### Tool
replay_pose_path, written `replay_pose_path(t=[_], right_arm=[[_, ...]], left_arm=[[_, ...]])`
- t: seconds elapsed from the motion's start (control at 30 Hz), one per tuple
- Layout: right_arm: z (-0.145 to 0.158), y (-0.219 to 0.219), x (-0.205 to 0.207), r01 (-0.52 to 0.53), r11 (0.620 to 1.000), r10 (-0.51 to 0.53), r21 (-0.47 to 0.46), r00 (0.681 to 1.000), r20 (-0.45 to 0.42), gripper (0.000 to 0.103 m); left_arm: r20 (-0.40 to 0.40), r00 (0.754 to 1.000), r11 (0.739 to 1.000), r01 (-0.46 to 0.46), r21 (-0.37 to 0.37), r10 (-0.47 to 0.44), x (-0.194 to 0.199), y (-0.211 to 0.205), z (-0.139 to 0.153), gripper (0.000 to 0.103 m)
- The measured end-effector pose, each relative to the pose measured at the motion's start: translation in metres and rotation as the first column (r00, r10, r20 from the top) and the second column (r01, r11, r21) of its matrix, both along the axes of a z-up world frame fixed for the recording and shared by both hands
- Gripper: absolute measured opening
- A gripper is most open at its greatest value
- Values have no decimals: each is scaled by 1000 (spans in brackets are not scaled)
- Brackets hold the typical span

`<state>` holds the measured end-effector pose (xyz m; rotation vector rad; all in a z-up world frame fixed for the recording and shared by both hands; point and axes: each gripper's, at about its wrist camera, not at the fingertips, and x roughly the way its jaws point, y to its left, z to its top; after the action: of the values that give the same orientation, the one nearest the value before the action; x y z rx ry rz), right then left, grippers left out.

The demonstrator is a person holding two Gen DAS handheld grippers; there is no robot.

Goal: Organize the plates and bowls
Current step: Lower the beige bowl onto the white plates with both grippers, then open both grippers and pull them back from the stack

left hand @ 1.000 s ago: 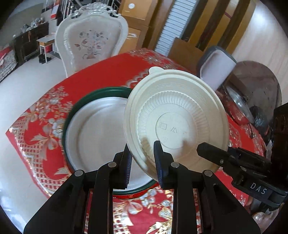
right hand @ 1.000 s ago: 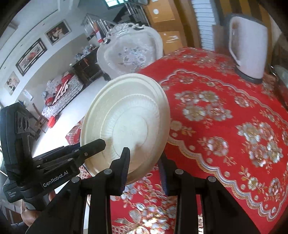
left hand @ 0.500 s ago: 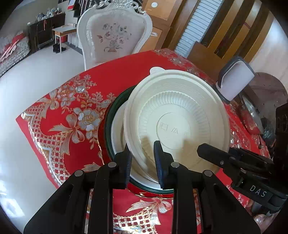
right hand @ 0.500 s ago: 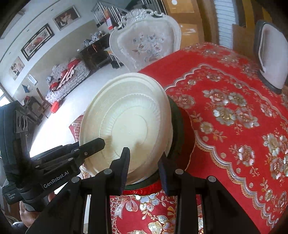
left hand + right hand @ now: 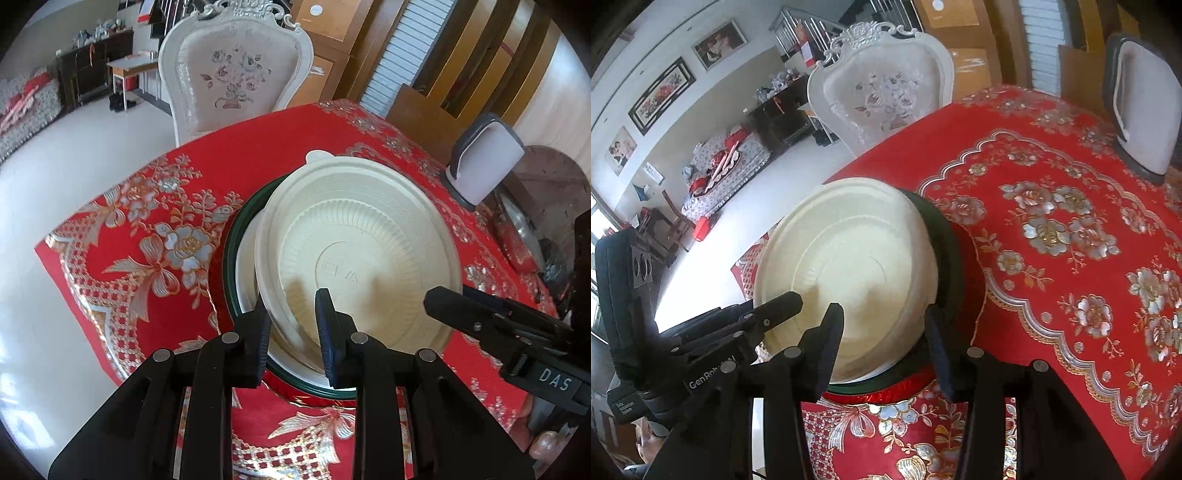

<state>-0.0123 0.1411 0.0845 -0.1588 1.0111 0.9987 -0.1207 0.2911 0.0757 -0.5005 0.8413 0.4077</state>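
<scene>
A cream plastic plate (image 5: pixel 362 251) leans tilted, underside towards the left wrist camera, over a green-rimmed plate (image 5: pixel 231 258) on the red floral tablecloth. My left gripper (image 5: pixel 293 317) is shut on the cream plate's near rim. In the right wrist view the cream plate (image 5: pixel 849 258) lies on the dark green rim (image 5: pixel 945 258). My right gripper (image 5: pixel 882 317) is opening: its jaws stand apart around the plate's near edge and the pads do not press on it. Each gripper shows in the other's view, the right fingers (image 5: pixel 443 299) and the left fingers (image 5: pixel 783 302).
An ornate white chair (image 5: pixel 236 74) stands behind the table. A grey-and-white chair back (image 5: pixel 1145 103) is at the far right. The table's edge (image 5: pixel 59 258) drops to the pale floor on the left, close to the plates. Open tablecloth (image 5: pixel 1071 258) stretches to the right.
Both grippers carried the cream plate across and a little down until it came over the green-rimmed plate. The right gripper's jaws have parted from the plate's rim; the left stays shut.
</scene>
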Motion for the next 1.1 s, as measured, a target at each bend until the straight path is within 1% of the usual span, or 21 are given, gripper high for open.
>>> replay_pose_path(t=[0.13,0.23,0.37,0.43,0.5,0.53,0.57,0.6,0.63,0.67,0.7,0.77,0.83,0.93,1.03,1.1], right_arm=[[1,-3,0,5,1000,-5,10,1000,1,46],[2,-5,1,11,1000,-11,12,1000,5,46],[2,-9,3,24,999,-24,25,1000,1,46],[1,-12,2,30,999,-30,30,1000,-3,46],[0,-15,1,38,999,-38,35,999,5,49],[2,-17,-2,43,998,-44,35,999,22,51],[3,-18,-5,48,998,-49,34,998,41,52],[5,-19,-8,55,998,-57,32,996,62,52],[6,-19,-10,60,998,-62,32,995,76,53],[7,-20,-13,66,997,-69,33,993,93,55],[9,-21,-18,76,997,-79,33,990,119,57],[10,-21,-24,92,995,-96,30,981,168,61],[9,-23,-31,123,992,-127,34,968,217,63],[7,-27,-39,155,986,-166,63,954,250,65],[5,-27,-45,187,981,-196,58,931,308,66],[4,-28,-48,194,979,-202,60,922,329,67]], left_arm=[[-5,1000,998,-17,57,17,0,-4,4,23],[1,1000,996,-26,81,26,-1,-4,6,23],[15,999,996,-36,82,35,-3,-3,8,24],[18,999,994,-44,102,43,-6,-5,9,26],[27,998,990,-53,129,50,-10,-8,12,27],[40,998,986,-61,156,55,-13,-11,15,27],[45,997,983,-66,172,59,-15,-13,17,29],[52,996,978,-76,193,67,-18,-16,18,39],[67,995,971,-92,219,79,-22,-19,20,47],[85,992,965,-107,240,89,-25,-22,22,61],[102,990,959,-121,258,97,-29,-24,24,65],[141,983,940,-156,303,118,-37,-30,27,65],[171,976,926,-186,329,136,-44,-34,28,65],[194,969,918,-211,335,152,-50,-35,25,65],[211,964,910,-226,346,159,-53,-37,21,65],[230,959,900,-242,362,165,-57,-40,20,65]])
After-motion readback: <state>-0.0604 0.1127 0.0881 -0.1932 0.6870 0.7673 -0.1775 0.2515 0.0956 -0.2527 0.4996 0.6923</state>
